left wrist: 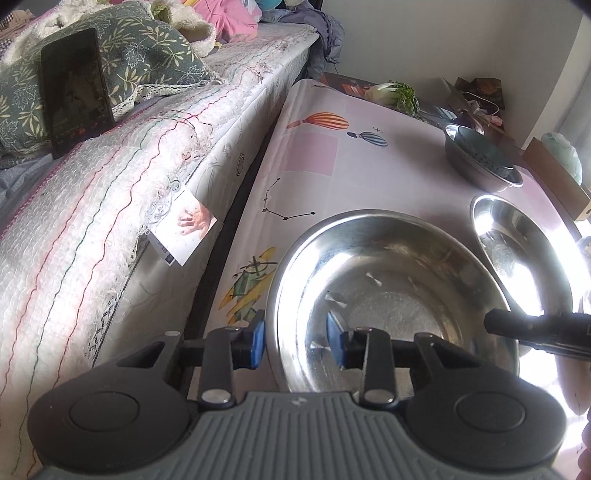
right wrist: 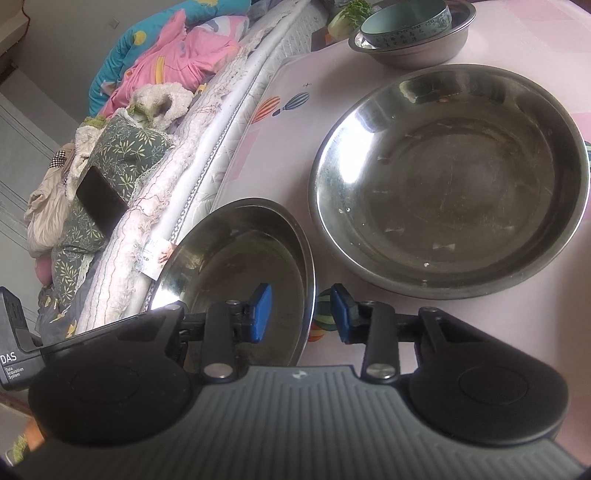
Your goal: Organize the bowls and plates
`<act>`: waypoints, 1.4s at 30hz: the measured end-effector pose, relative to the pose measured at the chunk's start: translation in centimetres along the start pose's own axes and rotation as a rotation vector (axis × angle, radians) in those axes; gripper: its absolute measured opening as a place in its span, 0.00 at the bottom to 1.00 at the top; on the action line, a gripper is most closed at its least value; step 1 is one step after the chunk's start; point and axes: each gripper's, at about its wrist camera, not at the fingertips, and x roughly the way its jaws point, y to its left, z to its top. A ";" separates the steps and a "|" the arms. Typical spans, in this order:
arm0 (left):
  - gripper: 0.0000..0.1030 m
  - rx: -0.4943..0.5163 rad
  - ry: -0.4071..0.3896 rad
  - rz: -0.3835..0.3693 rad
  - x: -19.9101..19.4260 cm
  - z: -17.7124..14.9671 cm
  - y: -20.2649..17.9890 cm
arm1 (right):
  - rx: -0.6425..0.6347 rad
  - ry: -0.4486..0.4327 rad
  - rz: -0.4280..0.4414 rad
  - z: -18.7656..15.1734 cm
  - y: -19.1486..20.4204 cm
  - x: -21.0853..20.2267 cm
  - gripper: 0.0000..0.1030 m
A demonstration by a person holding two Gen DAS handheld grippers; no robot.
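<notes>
A steel plate point(left wrist: 391, 295) lies near the table's left edge. My left gripper point(left wrist: 295, 343) is open, its jaws astride the plate's near left rim. My right gripper point(right wrist: 301, 312) is open, its jaws astride the right rim of the same plate point(right wrist: 236, 266), which looks tilted in the right wrist view. A larger steel plate point(right wrist: 450, 177) lies on the pink tablecloth to the right; it also shows in the left wrist view point(left wrist: 517, 254). At the back, a steel bowl point(right wrist: 417, 48) holds a blue-green ceramic bowl point(right wrist: 406, 22); the pair also shows in the left wrist view point(left wrist: 480, 158).
A bed with a quilted cover point(left wrist: 110, 229) runs along the table's left edge, with a black phone point(left wrist: 75, 88) and a leaf-patterned pillow point(left wrist: 140, 55) on it. Vegetables point(left wrist: 395, 94), boxes and clutter point(left wrist: 476, 96) stand at the table's far end. The right gripper's finger point(left wrist: 535, 326) shows in the left wrist view.
</notes>
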 end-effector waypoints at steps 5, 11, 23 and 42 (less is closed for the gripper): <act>0.33 0.008 0.005 0.000 -0.3 0.0 -0.1 | -0.007 0.005 0.006 -0.1 0.2 0.0 0.23; 0.33 0.015 0.031 -0.020 -0.7 -0.4 -0.4 | -0.005 0.022 0.007 -0.6 0.0 -0.8 0.24; 0.35 0.050 0.084 -0.097 -2.2 -2.5 -1.1 | 0.012 0.030 0.003 -2.4 -1.3 -3.1 0.25; 0.37 0.071 0.047 -0.041 -1.0 -1.9 -1.7 | 0.002 -0.010 -0.035 -2.5 -0.9 -2.3 0.20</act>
